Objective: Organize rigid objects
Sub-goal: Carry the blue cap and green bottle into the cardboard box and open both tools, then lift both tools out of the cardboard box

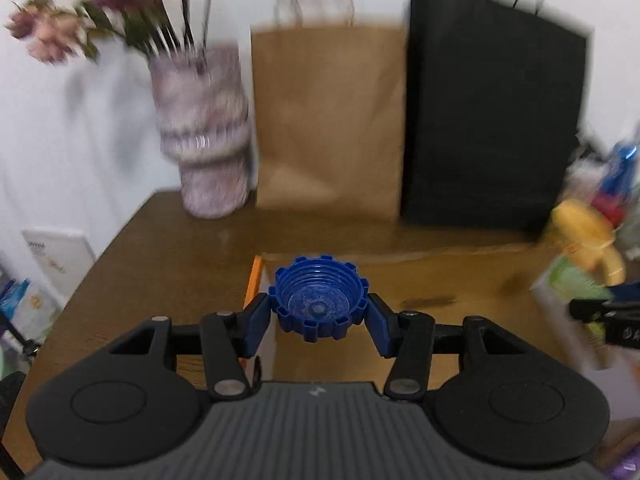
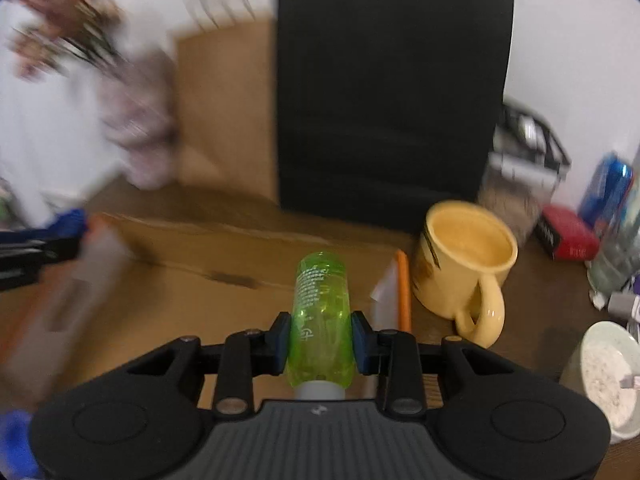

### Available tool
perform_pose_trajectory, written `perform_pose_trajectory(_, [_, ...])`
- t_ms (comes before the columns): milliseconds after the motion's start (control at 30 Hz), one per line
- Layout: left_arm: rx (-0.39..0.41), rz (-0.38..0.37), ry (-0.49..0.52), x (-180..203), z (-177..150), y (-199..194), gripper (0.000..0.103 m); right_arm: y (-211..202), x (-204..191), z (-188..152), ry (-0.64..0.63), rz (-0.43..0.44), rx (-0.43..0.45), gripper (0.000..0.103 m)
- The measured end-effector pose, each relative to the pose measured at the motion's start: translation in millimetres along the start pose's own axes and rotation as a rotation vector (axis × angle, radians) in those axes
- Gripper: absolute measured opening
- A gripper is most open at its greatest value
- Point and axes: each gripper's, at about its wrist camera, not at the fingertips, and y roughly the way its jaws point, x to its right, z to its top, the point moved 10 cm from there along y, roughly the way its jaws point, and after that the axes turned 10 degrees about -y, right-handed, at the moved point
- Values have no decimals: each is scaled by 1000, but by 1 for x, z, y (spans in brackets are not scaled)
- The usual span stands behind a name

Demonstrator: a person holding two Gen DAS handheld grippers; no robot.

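While both wrist views are smeared by blur at their edges, the held items read clearly. The blue ribbed plastic screw cap, hollow side facing the camera with its inner threads showing, sits clamped between the blue pads of the left gripper, raised over the flat brown cardboard box on the brown wooden table. The translucent green plastic bottle with white print and a grey neck toward the camera is clamped about its middle by the right gripper; it points away from the camera, over the same cardboard.

Just right of the bottle lies an orange-edged box flap, and beyond that flap a pale yellow ceramic mug stands upright on the table, handle toward the camera. A red box and a blue can lie further right, blurred.

Against the white wall stand a brown paper bag and a black paper bag, side by side and touching. Left of them a mottled pink ribbed vase holds pink flowers.
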Motion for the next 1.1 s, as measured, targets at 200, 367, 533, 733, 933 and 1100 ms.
perform_pose_trajectory(200, [-24, 43, 63, -7, -12, 42, 65, 32, -5, 3, -146, -123, 0, 51])
perform_pose_trajectory(367, [-2, 26, 82, 0, -9, 32, 78, 31, -6, 5, -164, -123, 2, 53])
perform_pose_trajectory(533, [31, 22, 49, -1, 1, -2, 87, -12, -5, 8, -160, -133, 80, 64])
perform_pose_trajectory(733, [73, -11, 30, -6, -2, -73, 98, -92, -16, -1, -192, -106, 207, 82])
perform_pose_trajectory(933, [241, -24, 21, -13, -23, -169, 101, -184, -29, -30, -153, -89, 384, 84])
perform_pose_trajectory(1100, [390, -60, 25, -19, -66, -252, 103, -258, -45, -85, -98, -61, 535, 91])
